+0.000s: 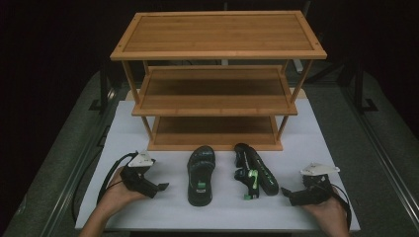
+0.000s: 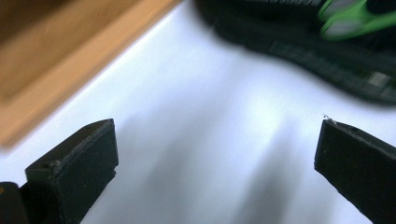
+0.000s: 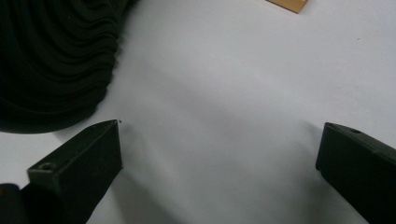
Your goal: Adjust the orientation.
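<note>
The two black sandals (image 1: 200,175) (image 1: 254,170) lie near the shelf (image 1: 217,54), between the open left gripper (image 1: 160,187) and open right gripper (image 1: 286,193), and look light and bendy, so pinch the side edge

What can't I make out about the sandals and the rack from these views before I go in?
- Right sandal: lies tipped on its side in the high view; its far face is hidden by its own body.
- Left sandal: motion-blurred and cut by the top edge in the left gripper view.
- Rack: bottom shelf's back is in shadow under the upper shelves, high view.
- Left gripper, right gripper: open, nothing between.
</note>
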